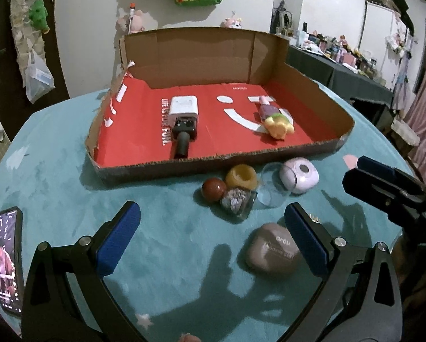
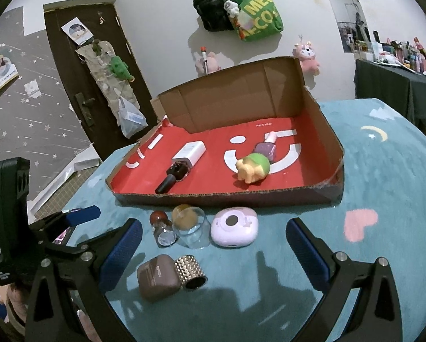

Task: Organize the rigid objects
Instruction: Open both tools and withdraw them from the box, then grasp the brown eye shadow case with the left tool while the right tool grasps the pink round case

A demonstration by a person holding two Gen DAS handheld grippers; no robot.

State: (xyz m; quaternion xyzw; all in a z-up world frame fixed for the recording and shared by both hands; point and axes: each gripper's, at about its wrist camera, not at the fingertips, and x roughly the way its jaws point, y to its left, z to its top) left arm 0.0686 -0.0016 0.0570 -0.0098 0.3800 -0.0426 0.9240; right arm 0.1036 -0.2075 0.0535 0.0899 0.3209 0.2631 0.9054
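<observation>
A shallow cardboard tray (image 1: 312,85) with a red floor holds a white bottle with a black cap (image 1: 183,116), a purple nail-polish bottle (image 1: 265,108) and a yellow-green toy (image 1: 278,126). On the teal cloth in front of it lie a small bottle with a brown ball cap (image 2: 161,225), a clear glass (image 2: 191,229) over a yellow piece, a lilac case (image 2: 234,226), a brown earbud case (image 2: 158,279) and a studded silver cylinder (image 2: 190,272). My left gripper (image 1: 213,216) is open just short of the brown earbud case (image 1: 269,252). My right gripper (image 2: 214,230) is open, facing the lilac case.
A phone (image 1: 7,259) with a lit screen lies at the table's left edge. The round table carries a teal cloth (image 2: 383,185) with a pink heart. Behind are a dark door (image 2: 70,65), hanging bags and a cluttered side table (image 2: 398,57).
</observation>
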